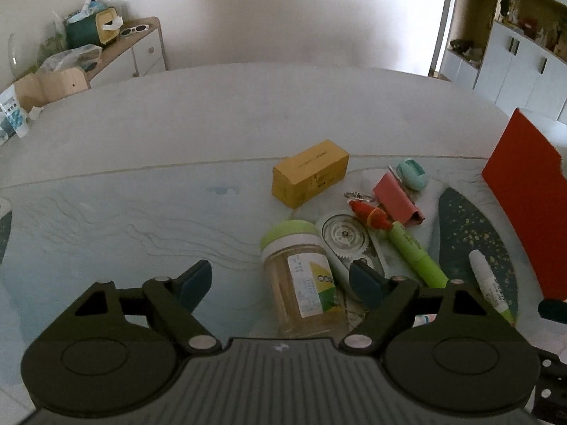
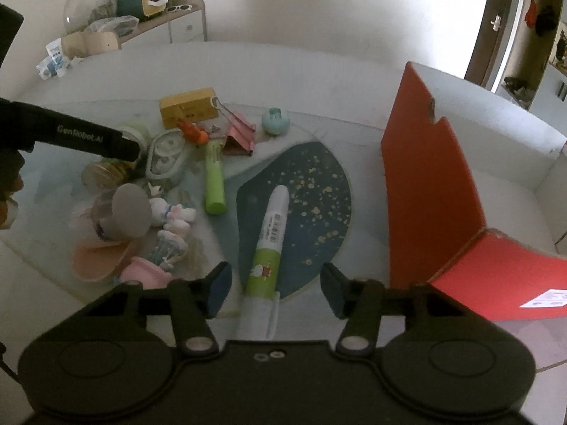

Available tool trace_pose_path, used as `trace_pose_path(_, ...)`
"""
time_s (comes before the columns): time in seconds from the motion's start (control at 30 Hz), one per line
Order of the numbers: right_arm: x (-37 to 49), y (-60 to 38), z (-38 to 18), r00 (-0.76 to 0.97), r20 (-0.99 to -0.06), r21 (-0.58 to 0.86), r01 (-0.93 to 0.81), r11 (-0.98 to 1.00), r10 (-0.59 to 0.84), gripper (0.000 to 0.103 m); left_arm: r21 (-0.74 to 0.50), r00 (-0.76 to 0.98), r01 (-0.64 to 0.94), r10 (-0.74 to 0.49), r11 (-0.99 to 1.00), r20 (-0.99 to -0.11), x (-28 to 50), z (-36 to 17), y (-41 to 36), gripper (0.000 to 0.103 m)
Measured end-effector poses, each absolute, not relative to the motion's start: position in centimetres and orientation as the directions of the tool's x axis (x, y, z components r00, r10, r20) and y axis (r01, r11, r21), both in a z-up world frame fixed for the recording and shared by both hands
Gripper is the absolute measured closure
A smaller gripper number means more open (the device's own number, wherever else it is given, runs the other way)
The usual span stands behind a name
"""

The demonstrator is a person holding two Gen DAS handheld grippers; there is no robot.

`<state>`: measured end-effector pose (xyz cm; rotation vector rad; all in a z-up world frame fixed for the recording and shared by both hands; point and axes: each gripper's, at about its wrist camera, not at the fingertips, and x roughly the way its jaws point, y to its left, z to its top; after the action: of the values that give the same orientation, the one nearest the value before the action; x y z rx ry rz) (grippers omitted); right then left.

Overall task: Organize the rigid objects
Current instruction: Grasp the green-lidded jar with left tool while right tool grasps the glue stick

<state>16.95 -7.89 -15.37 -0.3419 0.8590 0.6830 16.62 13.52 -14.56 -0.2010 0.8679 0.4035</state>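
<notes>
A clear plastic jar [image 1: 304,276] with a pale green lid lies on the desk [image 1: 141,212] between the left gripper's [image 1: 280,283] open jaws, untouched. The right gripper's [image 2: 274,288] half-open jaws straddle a white-and-green marker pen [image 2: 271,244].

Left wrist view: looks steeply down and forward along its own fingers [image 1: 203,279] over the tabletop [image 1: 141,194], close above the jar [image 1: 301,276], toward the far edge and wall.

Right wrist view: same steep forward tilt, set further right, close above the white-and-green marker [image 2: 270,244] on the dark mat [image 2: 312,191]; red box [image 2: 425,184] near the tabletop's right edge.

Shared: yellow box [image 1: 310,171] [image 2: 187,106], green highlighter [image 1: 414,255] [image 2: 214,184], pink clip [image 1: 397,194] [image 2: 241,136], marker [image 1: 490,287], mat [image 1: 467,226], red box [image 1: 524,191], far-left cabinet [image 1: 141,46] [image 2: 184,24]. Left gripper [image 2: 88,138] appears in the right view.
</notes>
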Motion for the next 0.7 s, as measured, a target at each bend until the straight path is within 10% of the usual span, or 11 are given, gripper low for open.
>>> trace_pose_path(0.7, 19.5, -6.2, -16.5, 0.423, -0.814, 0.036, -0.647, 0.761, 0.398, 0.086, -0.064, 0.539, -0.425, 0.195, 0.903, -0.819, 17.9, -16.3, 14.2, 0.058)
